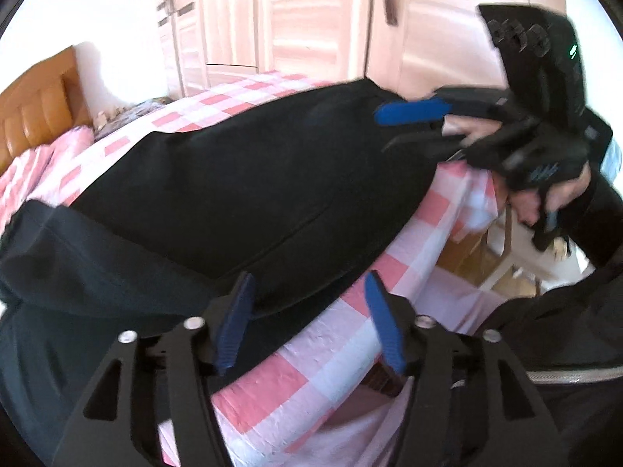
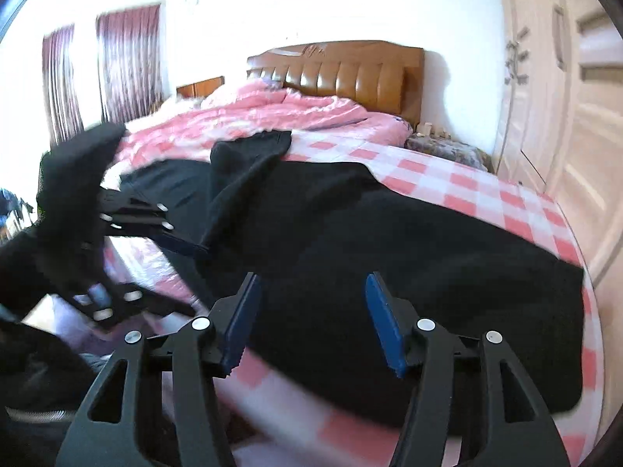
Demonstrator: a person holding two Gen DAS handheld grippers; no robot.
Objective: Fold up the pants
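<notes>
On the pink checked bed (image 2: 486, 179), your black pants (image 2: 389, 257) lie spread out, both tongs let go.
Biggest first: the bed fills both views, its brown padded headboard (image 2: 350, 74) against the far wall, a pale wardrobe (image 1: 311, 19) beside it. Your pants stretch along the near edge of the bed, one part thrown up in a rumpled heap (image 2: 249, 155) toward the pink quilt (image 2: 272, 113). Your left gripper (image 1: 307, 284) hangs over the pants' near hem with its blue pads apart, nothing pinched between them. Your right gripper (image 2: 311, 284) sits over the cloth the same way, pads spread, gripping nothing. From the left view, you can see your hand (image 1: 545, 202) wrapped around the right tool's handle, blurred.
</notes>
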